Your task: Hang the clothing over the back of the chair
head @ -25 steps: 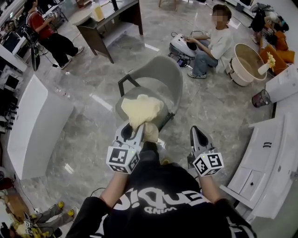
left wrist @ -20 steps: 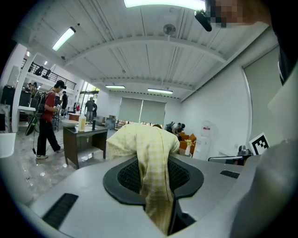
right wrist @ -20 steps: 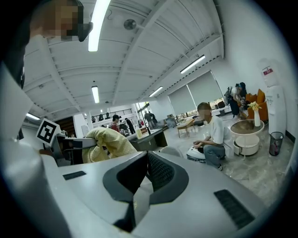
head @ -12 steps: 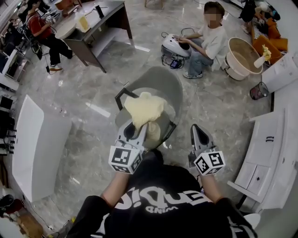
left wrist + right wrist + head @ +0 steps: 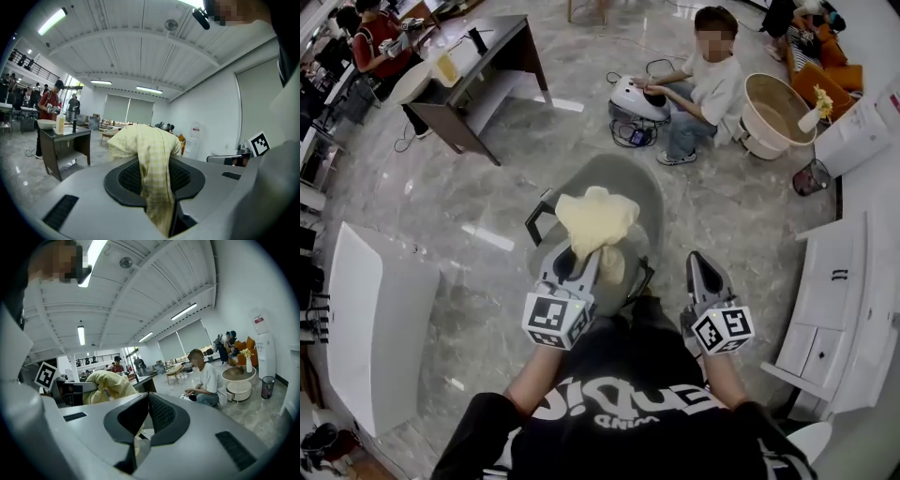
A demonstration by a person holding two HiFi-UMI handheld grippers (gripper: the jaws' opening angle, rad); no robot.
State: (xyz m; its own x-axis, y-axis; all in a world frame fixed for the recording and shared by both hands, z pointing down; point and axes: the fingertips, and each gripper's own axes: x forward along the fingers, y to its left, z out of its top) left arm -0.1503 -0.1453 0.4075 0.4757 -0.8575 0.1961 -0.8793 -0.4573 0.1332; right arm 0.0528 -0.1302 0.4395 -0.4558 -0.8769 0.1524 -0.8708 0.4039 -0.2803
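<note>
Floor (image 5: 487,234): glossy grey marble with pale veins. Far left stands a white counter (image 5: 380,328). A dark desk (image 5: 478,75) is up-left.

Centre: grey chair (image 5: 628,183), its back bare. The left gripper (image 5: 581,255) is clamped on the clothing (image 5: 595,220), a pale yellow checked piece held bunched up. From above it sits over the chair's seat.

The right gripper (image 5: 698,261) is just right of the chair, fingertips together with nothing between.

Beyond it, a person sits on the floor (image 5: 703,84). Next come a round tan tub (image 5: 773,112) and a waste bin (image 5: 811,176). White cabinets (image 5: 834,300) are far right.

Writing: white lettering on the wearer's black shirt (image 5: 628,403) is upside down, and I cannot read it surely.
</note>
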